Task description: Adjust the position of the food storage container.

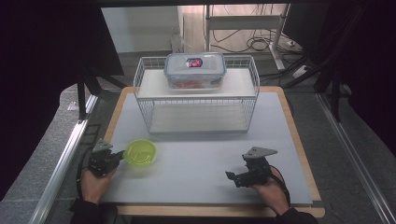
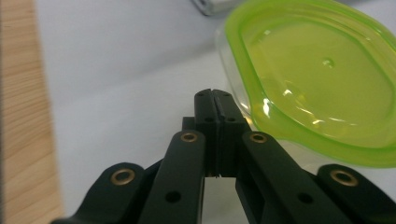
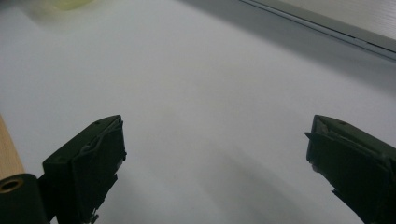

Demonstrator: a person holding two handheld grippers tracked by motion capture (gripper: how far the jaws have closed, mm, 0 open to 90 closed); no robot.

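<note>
A green-lidded tub (image 1: 140,153) is seen on the grey mat (image 1: 201,158), toward its near left part, upright and with its lid on. Just beside it, on its left, the left gripper (image 1: 120,155) is held low over the mat by the left hand (image 1: 95,184). In the left gripper view its jaws are pressed together with nothing between them, and their tips (image 2: 213,95) lie right at the tub's (image 2: 313,79) clear wall, below the lid's edge — whether contact is made cannot be told.

The right gripper (image 1: 233,178) is held in the right hand (image 1: 268,189) at the near right of the mat, well apart from the tub. Its jaws are spread wide in the right gripper view, with bare mat (image 3: 210,102) between them and nothing gripped; a yellow-green blur (image 3: 65,4) is caught at the top left corner there.

Behind, across the far half of the mat, a white wire rack (image 1: 196,93) is stood. On its upper shelf a clear box (image 1: 195,70) with a clipped lid is set, something orange being visible inside — what it is cannot be made out
</note>
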